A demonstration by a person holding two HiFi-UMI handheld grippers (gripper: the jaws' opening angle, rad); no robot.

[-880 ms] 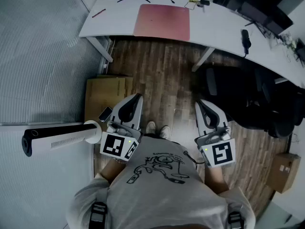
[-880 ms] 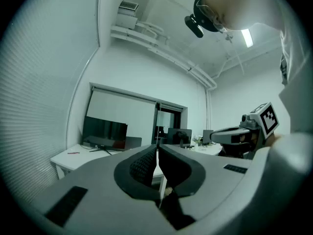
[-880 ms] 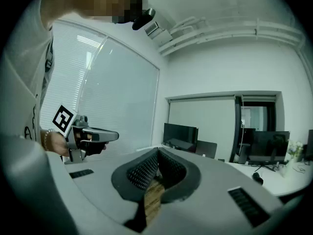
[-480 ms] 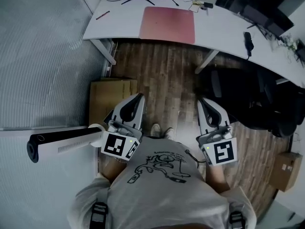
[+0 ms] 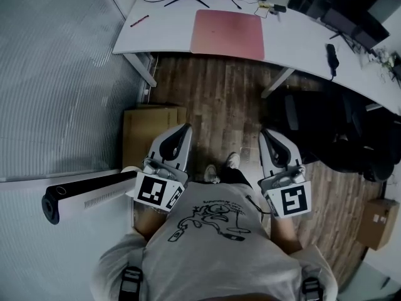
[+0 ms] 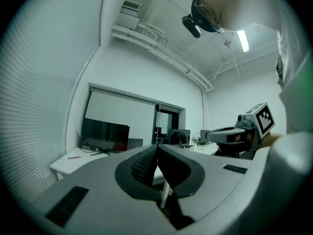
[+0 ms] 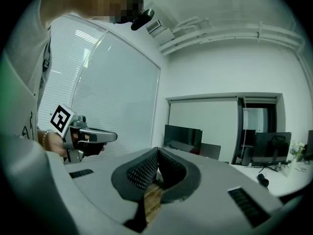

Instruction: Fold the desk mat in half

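Wood floor [image 5: 213, 99] btwn me and the far white desk [image 5: 169, 33], where the red mat [image 5: 227, 34] lies flat and unfolded, has shrunk since a sec ago, so I'm only approaching, left tongs [image 5: 183, 128] and right tongs [image 5: 267, 133] both pinched closed on nothing.

I read the desk mat [image 5: 227, 34] as a smooth, matt pink sheet, leather-like | desk [image 5: 166, 27]: white top, smooth, faint sheen | floor [image 5: 216, 99]: brown wood planks, grained | box [image 5: 141, 127]: plain matt cardboard | shirt [image 5: 213, 249]: grey printed cloth | left gripper [image 5: 184, 128] and right gripper [image 5: 265, 133]: matt grey plastic shells — pads [image 7: 142, 170] black, dimpled, rubbery
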